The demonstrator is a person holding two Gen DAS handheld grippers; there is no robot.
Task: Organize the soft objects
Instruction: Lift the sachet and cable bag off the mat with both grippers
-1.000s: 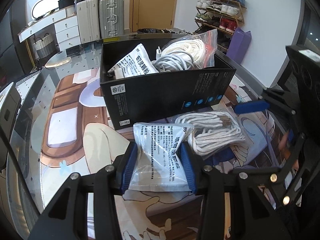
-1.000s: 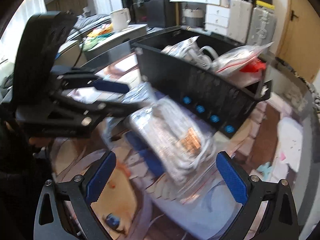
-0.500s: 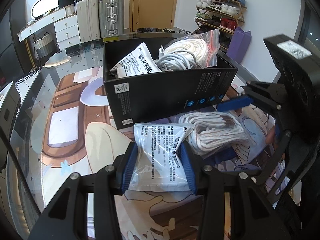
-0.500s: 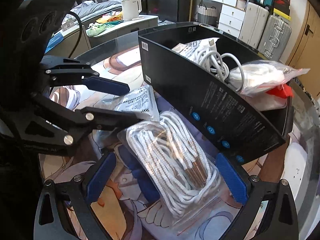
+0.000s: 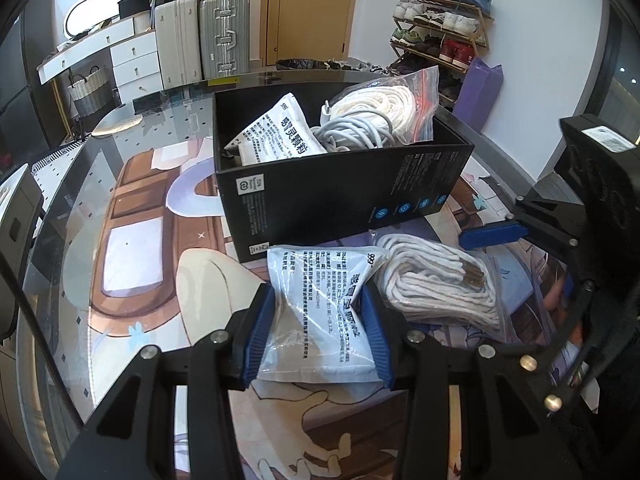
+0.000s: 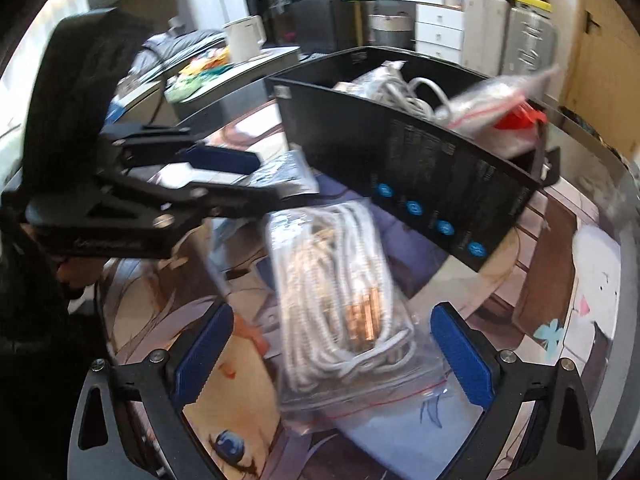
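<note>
My left gripper (image 5: 318, 330) is shut on a white printed pouch (image 5: 320, 312) that lies on the mat in front of the black box (image 5: 340, 196). Beside it on the right lies a clear zip bag of white cord (image 5: 440, 284); it also shows in the right wrist view (image 6: 344, 292). My right gripper (image 6: 332, 352) is open, its blue pads either side of that cord bag, not touching it. The box (image 6: 420, 184) holds another white pouch (image 5: 276, 132), a grey cable (image 5: 352, 132) and a bagged white rope (image 5: 384, 108).
The table carries a cartoon-print mat (image 5: 132, 264) under glass. Suitcases (image 5: 208, 36), white drawers and a shoe rack (image 5: 440, 28) stand beyond the far edge. A white kettle (image 6: 244, 40) stands on a counter to the left in the right wrist view.
My right gripper has swung and shifted over the cord bag, blurring its view; it stays open. My left gripper keeps its hold on the pouch, almost unmoved.
</note>
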